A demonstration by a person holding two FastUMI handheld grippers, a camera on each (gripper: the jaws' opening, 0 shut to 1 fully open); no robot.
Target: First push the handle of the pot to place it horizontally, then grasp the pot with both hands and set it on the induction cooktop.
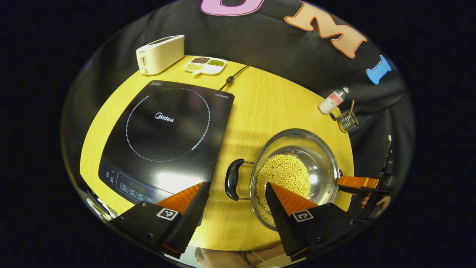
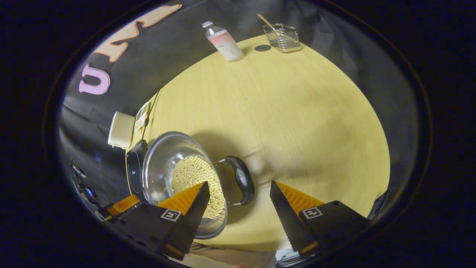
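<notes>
In the left gripper view, the left gripper (image 1: pixel 236 195) hangs above the table (image 1: pixel 267 100) with its jaws wide and holding nothing. Between and just beyond its fingers sits the pot (image 1: pixel 297 175), a steel pan with a heap of pale beans (image 1: pixel 284 175) inside. The pot stands on the table at about 3 o'clock from the cooktop (image 1: pixel 167 137), just beside the cooktop's right edge and not on it. One black loop handle (image 1: pixel 233 179) sticks out from the pot's rim at 9 o'clock, pointing toward the cooktop. At the pot's 3 o'clock side the right gripper (image 1: pixel 359 183) comes in close to the rim, with a hand (image 1: pixel 375 203) behind it; whether it touches the rim cannot be told here.

Far across the table, at 12 o'clock from the cooktop, stand a toaster (image 1: pixel 160 54) and a 4-part dish (image 1: pixel 205 65) of grains. A cord (image 1: pixel 232 78) runs from the cooktop's far edge. At 1 o'clock from the pot are a bottle (image 1: pixel 333 100) and a wire basket (image 1: pixel 348 121).

In the right gripper view, the right gripper (image 2: pixel 238 197) has its jaws wide, empty. The pot's other handle (image 2: pixel 241 180) lies between its fingers, close but apart from both. The bottle (image 2: pixel 225 41) and basket (image 2: pixel 283 36) stand at 12 o'clock.
</notes>
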